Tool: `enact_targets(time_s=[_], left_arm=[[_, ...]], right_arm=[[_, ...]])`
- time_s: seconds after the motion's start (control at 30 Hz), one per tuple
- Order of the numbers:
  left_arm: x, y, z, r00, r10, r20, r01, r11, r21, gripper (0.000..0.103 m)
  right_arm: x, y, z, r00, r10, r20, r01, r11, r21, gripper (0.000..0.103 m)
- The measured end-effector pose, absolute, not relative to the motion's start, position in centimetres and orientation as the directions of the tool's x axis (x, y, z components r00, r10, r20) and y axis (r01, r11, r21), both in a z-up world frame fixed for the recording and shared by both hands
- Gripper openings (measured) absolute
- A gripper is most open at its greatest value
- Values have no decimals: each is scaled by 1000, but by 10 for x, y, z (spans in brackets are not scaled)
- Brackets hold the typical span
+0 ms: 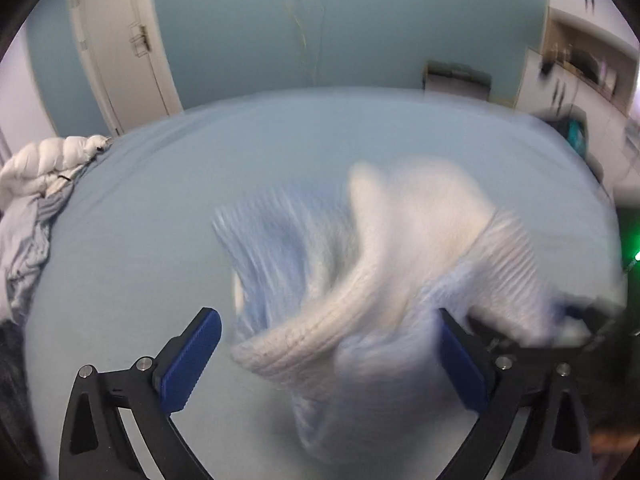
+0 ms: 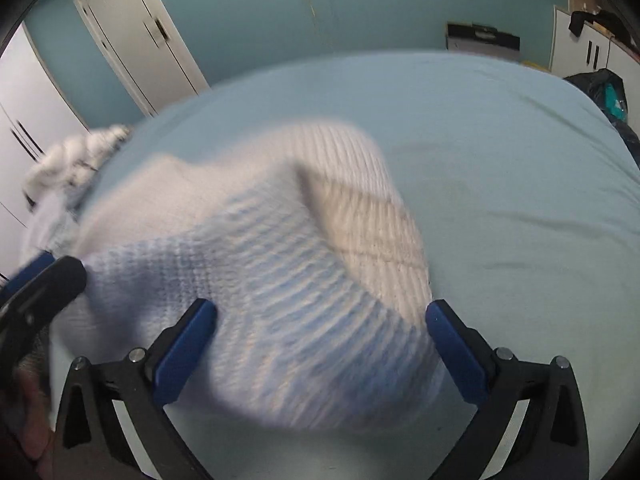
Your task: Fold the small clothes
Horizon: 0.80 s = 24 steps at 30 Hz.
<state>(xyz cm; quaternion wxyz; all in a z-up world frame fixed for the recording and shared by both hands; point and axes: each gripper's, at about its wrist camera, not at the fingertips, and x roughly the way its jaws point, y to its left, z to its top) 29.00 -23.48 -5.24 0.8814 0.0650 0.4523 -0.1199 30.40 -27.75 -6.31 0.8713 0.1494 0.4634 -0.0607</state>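
both hand-held grippers [image 1: 328,356] [image 2: 320,344] wide apart round blurred knit garment [image 2: 260,272] on bed [image 2: 500,160].

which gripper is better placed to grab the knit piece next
Right, probably. The right gripper is open with the blurred knit garment filling its gap. The left gripper is also open, but the garment sits toward one finger.

White puffy jacket [image 1: 52,160] on bed [image 1: 160,208]; door [image 1: 120,44] behind
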Motion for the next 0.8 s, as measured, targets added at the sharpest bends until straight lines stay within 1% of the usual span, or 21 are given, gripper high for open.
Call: enact_targets(time_s=[0.03, 0.07, 0.13, 0.17, 0.2, 0.27, 0.33, 0.37, 0.43, 0.5, 0.57, 0.63, 0.67, 0.73, 0.8], left_arm=[[297, -223, -64, 513, -213, -831, 255, 963, -89, 103], [301, -213, -67, 482, -249, -840, 228, 961, -154, 103], [306, -187, -59, 425, -328, -844, 137, 945, -298, 103], [303, -179, -51, 424, -342, -838, 123, 939, -321, 103], [297, -172, -39, 446, -339, -828, 129, 940, -315, 103], [273, -161, -6, 543, -250, -802, 161, 968, -193, 103], [242, -153, 24, 652, -114, -750, 158, 987, -13, 103], [228, -152, 35, 681, -74, -728, 162, 985, 52, 103], [198, -147, 53, 733, -19, -680, 186, 967, 172, 103], [166, -149, 66, 774, -2, -633, 202, 948, 245, 103], [147, -153, 73, 813, 16, -582, 188, 939, 288, 103], [133, -160, 67, 828, 12, -560, 193, 933, 305, 103], [133, -162, 65, 828, 12, -561, 194, 932, 306, 103], [125, -158, 55, 822, 11, -569, 188, 938, 290, 103], [127, -156, 50, 810, 18, -586, 179, 944, 277, 103]], right_arm=[[307, -284, -68, 542, 44, -840, 258, 942, 215, 102], [307, -289, -67, 543, 73, -837, 250, 937, 244, 102], [305, -287, -54, 546, 117, -830, 228, 932, 282, 102], [301, -285, -46, 542, 126, -831, 220, 933, 285, 102], [292, -285, -27, 554, 119, -824, 203, 941, 272, 102], [268, -281, 4, 623, 75, -779, 163, 961, 222, 102], [236, -271, 36, 686, 23, -728, 117, 983, 141, 102], [215, -267, 50, 712, -2, -702, 101, 990, 100, 102], [177, -262, 58, 742, -51, -668, 105, 994, 41, 102], [143, -258, 63, 752, -89, -653, 124, 992, 7, 102], [114, -266, 69, 752, -97, -652, 147, 989, 22, 102], [104, -279, 55, 736, -105, -669, 195, 979, 61, 102], [97, -285, 52, 723, -88, -685, 212, 972, 99, 102], [107, -268, 26, 707, -38, -706, 204, 967, 152, 102], [101, -259, 8, 695, -4, -719, 191, 965, 179, 102]])
